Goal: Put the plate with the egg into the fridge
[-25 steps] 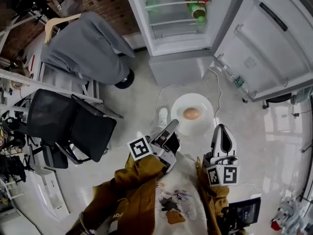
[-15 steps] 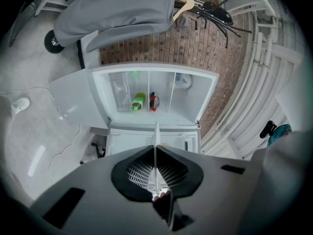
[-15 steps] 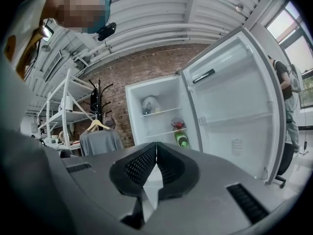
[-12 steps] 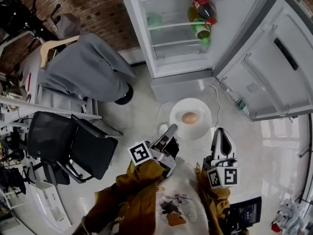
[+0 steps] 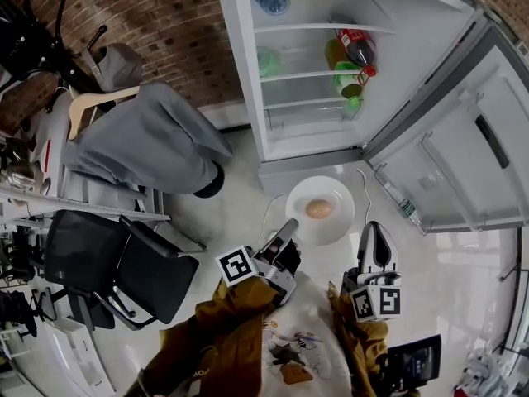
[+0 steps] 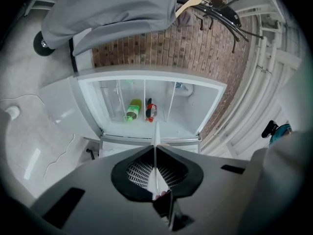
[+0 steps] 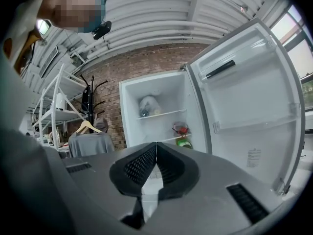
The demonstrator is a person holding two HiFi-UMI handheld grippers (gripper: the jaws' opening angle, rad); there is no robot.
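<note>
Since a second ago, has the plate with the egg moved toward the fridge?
Yes. The plate, egg on it, has come forward: it now nearly reaches the base of the open fridge.

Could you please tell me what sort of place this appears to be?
Probably a workshop or lab space, not a home kitchen: an open white fridge stands against a red brick wall, with black office chairs and white metal shelving nearby.
</note>
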